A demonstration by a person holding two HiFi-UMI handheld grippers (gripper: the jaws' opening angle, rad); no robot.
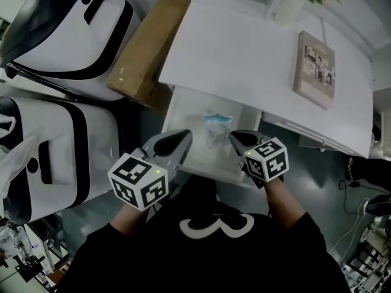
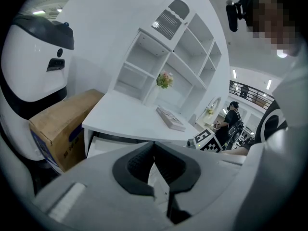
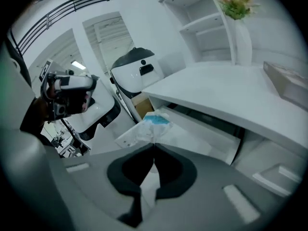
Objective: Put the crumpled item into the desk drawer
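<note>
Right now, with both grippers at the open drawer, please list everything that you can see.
desk: 1, white, middle of the scene
drawer: 1, white, pulled out under the desk
crumpled item: 1, white and blue, inside the open drawer
book: 1, beige, flat on the desk
vase with flowers: 1, white, back of the desk
cardboard box: 1, brown, left of the desk
rounded machines: 2, white and black, far left
left gripper: 1, grey, shut, empty, at the drawer front
right gripper: 1, grey, shut, empty, near the crumpled item
</note>
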